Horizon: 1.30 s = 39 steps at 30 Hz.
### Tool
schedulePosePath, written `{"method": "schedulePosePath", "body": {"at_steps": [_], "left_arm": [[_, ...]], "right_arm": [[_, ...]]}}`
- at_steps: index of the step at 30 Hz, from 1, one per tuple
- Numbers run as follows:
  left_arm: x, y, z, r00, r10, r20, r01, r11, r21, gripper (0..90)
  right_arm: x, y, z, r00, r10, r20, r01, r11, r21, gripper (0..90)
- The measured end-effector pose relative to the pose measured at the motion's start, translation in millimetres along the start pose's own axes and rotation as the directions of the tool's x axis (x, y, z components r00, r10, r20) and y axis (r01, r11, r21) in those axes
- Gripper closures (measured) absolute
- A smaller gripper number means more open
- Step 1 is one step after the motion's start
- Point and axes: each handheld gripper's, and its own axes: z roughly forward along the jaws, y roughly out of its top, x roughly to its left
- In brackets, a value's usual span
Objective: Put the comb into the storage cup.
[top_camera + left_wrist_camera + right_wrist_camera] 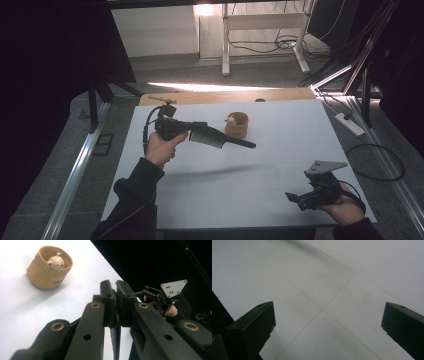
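Observation:
My left gripper (196, 131) is raised over the left half of the white table (225, 195) and shut on a black comb (222, 139), which sticks out to the right toward a tan pot (236, 125). In the left gripper view the jaws (116, 293) pinch the comb (115, 332) edge-on. The tan pot (49, 267), with a small bear figure inside, stands beyond them on the left. My right gripper (292, 196) sits low at the table's near right corner, open, with bare table between its jaws (328, 320). It also shows far off in the left gripper view (150, 293).
A wooden board (225, 96) lies along the table's far edge. On the floor to the right are a power strip (350, 125) and a looped cable (375, 162). Metal rails (80, 160) flank the table. Desk legs and cables stand at the back.

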Motion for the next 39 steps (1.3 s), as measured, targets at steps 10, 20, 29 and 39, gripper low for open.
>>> {"method": "schedulePosePath", "body": {"at_steps": [10,20,29,39], "left_arm": [[2.9,12.4,-6.6,0.9998,-0.006,-0.019,0.006,0.9999,-0.015,83.4],[4.0,22.9,-13.9,0.9993,-0.008,-0.037,0.007,0.9995,-0.029,83.4],[5.6,31.3,-17.6,0.9983,-0.016,-0.057,0.014,0.9992,-0.039,83.4],[8.9,45.0,-20.5,0.9952,-0.023,-0.095,0.018,0.9984,-0.053,83.4]], "right_arm": [[-5.2,-11.4,-12.0,0.9957,0.066,0.065,-0.066,0.9978,-0.004,0.0],[-4.1,-21.5,-23.7,0.9846,0.115,0.132,-0.117,0.993,0.014,0.0],[-2.0,-26.6,-30.3,0.9801,0.135,0.146,-0.137,0.9905,0.006,0.0],[-1.9,-27.1,-31.0,0.9813,0.131,0.141,-0.132,0.9912,0.002,0.0]]}}
